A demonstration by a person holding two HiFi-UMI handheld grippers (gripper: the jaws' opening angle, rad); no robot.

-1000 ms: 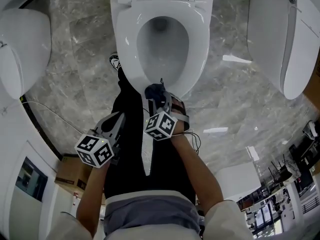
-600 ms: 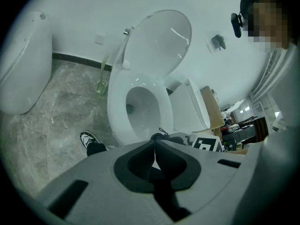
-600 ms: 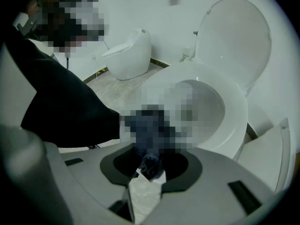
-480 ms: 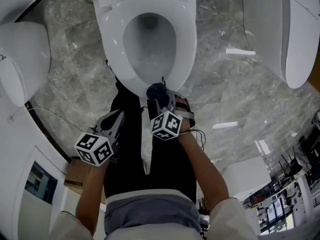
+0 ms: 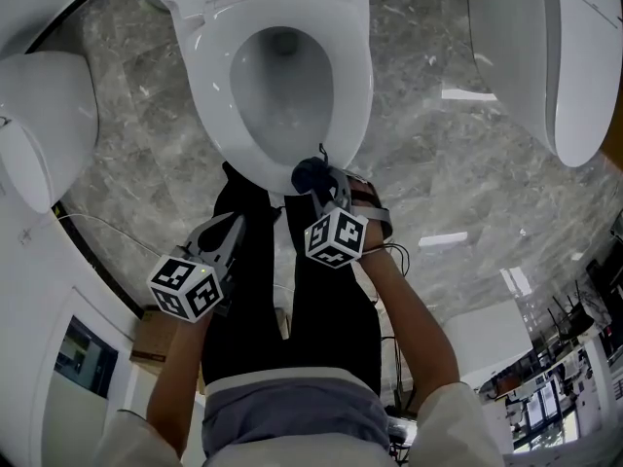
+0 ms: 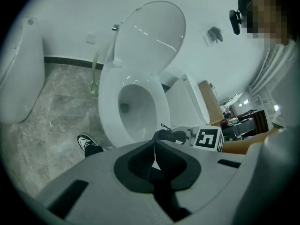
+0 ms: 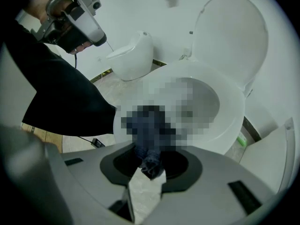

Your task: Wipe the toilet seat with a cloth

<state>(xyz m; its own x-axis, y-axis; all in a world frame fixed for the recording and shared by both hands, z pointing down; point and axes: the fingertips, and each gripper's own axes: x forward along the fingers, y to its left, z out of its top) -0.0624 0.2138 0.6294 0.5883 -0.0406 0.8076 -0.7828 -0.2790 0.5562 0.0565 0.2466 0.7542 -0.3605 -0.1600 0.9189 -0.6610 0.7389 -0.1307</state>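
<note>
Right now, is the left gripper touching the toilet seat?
Apart. The head view shows the left gripper over the dark trouser leg, clearly short of the toilet seat.

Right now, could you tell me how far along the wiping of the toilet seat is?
Done: the lid is up and the right tool is shut on the cloth. In hand: the cloth sits at the toilet seat's front edge. Left: apparently the rest of the ring; nothing shows which parts are wiped. The left tool is shut and empty.
</note>
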